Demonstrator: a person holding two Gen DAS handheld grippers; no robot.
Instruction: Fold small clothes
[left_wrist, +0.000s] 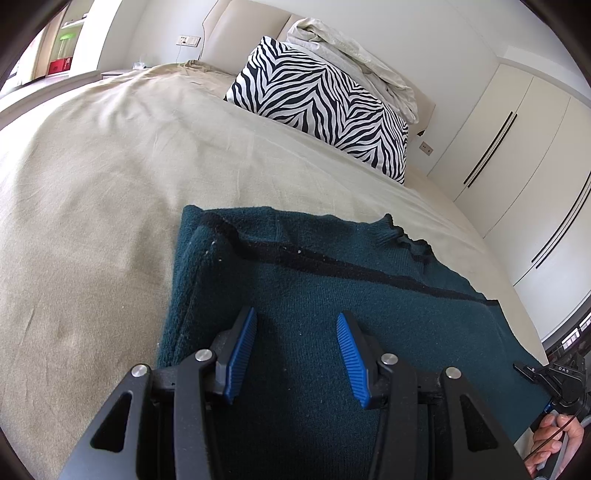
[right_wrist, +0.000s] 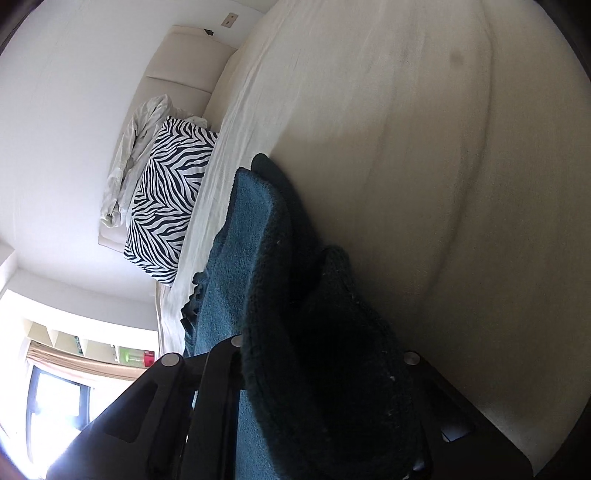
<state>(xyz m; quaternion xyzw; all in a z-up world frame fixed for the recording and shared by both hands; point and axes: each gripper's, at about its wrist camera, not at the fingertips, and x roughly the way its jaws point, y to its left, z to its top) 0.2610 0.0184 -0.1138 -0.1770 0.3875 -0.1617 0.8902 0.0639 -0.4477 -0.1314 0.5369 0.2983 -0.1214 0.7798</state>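
Bed (left_wrist: 92, 192), beige cover: carries my dark teal sweater (left_wrist: 332, 266), laid flat, its left side already doubled over. Left gripper (left_wrist: 297, 354): released, jaws spread, hovering directly over the knit, presumably freed to smooth or regrasp. Right gripper (right_wrist: 317, 369): sweater edge bunched between its arms, fingers hidden, so grip cannot be told.

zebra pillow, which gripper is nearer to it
Hard to call, probably the left. The left gripper hovers open over the teal sweater, the zebra pillow straight ahead. The right gripper grips the sweater's edge, the pillow off to its side.
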